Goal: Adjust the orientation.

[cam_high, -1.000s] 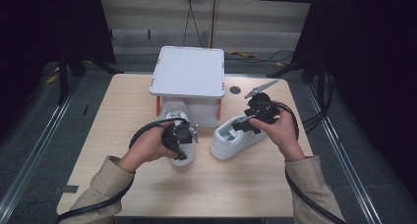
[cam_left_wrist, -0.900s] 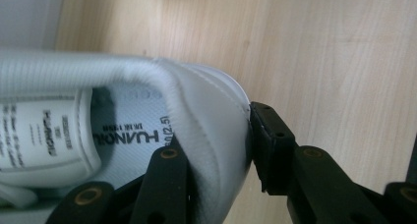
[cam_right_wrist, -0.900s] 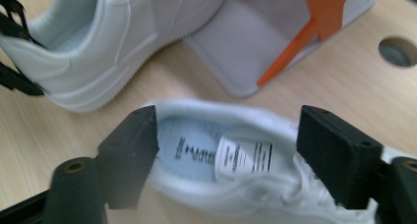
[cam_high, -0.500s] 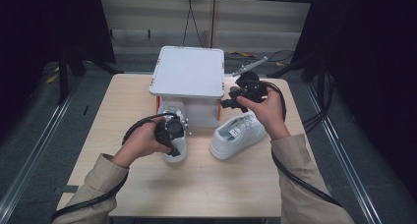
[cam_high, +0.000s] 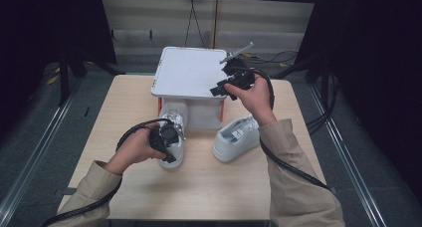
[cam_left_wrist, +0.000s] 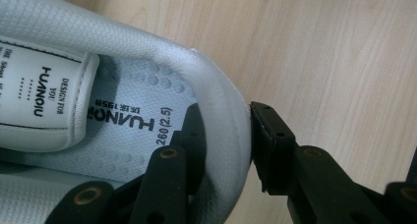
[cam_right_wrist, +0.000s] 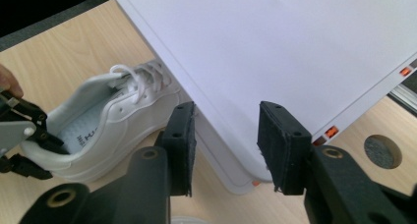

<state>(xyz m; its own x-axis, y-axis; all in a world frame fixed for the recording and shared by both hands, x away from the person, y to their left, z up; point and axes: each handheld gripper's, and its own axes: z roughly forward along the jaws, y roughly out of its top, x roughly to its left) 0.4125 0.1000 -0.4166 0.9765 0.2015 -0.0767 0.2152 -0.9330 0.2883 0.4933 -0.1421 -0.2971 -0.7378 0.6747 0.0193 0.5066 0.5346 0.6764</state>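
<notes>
Inside white shoe (cam_left_wrist: 123,121): "HUANQIU", "260(2.5)"

light: even overhead, table bright | surround: dark | shadows: soft | blur: slight, close-ups

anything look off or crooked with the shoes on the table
Nothing damaged or spilled. The two white lace-up sneakers just aren't paired: one points at the white box, heel wall pinched by the left gripper; the other lies angled apart.

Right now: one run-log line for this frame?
left gripper: shut on heel of left shoe | right gripper: jaws just closing, nothing between, above white box | right shoe: on table
</notes>
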